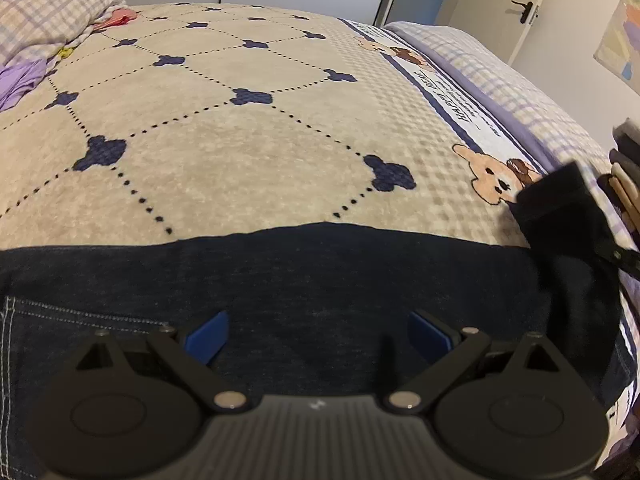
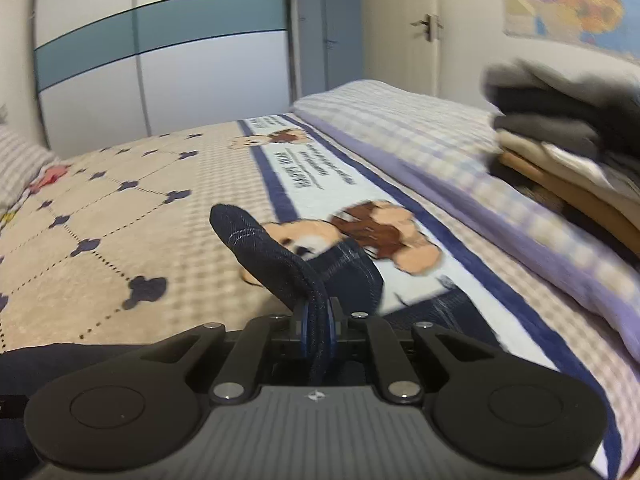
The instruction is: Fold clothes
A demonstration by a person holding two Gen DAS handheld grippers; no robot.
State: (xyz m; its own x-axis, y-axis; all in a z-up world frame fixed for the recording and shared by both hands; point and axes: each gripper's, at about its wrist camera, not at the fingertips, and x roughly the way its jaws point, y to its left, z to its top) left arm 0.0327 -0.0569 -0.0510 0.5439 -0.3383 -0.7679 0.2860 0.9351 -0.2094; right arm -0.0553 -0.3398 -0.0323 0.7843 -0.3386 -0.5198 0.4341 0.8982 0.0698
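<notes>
Left gripper (image 1: 318, 336): angled down over the dark denim garment (image 1: 280, 280), blue pads (image 1: 208, 336) spread wide, nothing between them. The denim lies flat across the lower part of the left wrist view, its far edge running straight across the beige blanket (image 1: 224, 152).

Right gripper (image 2: 316, 334): tilted shallowly downward, pressed together, pinching a fold of the denim, which rises from between the jaws towards centre frame. In the left wrist view it appears at the right edge, lifting that corner.

Open room: bare blanket fills the upper left and centre of both views. Blanket's bear-printed border (image 2: 360, 232) runs diagonally right. A stack of folded clothes (image 2: 568, 136) sits upper right, blurred.
</notes>
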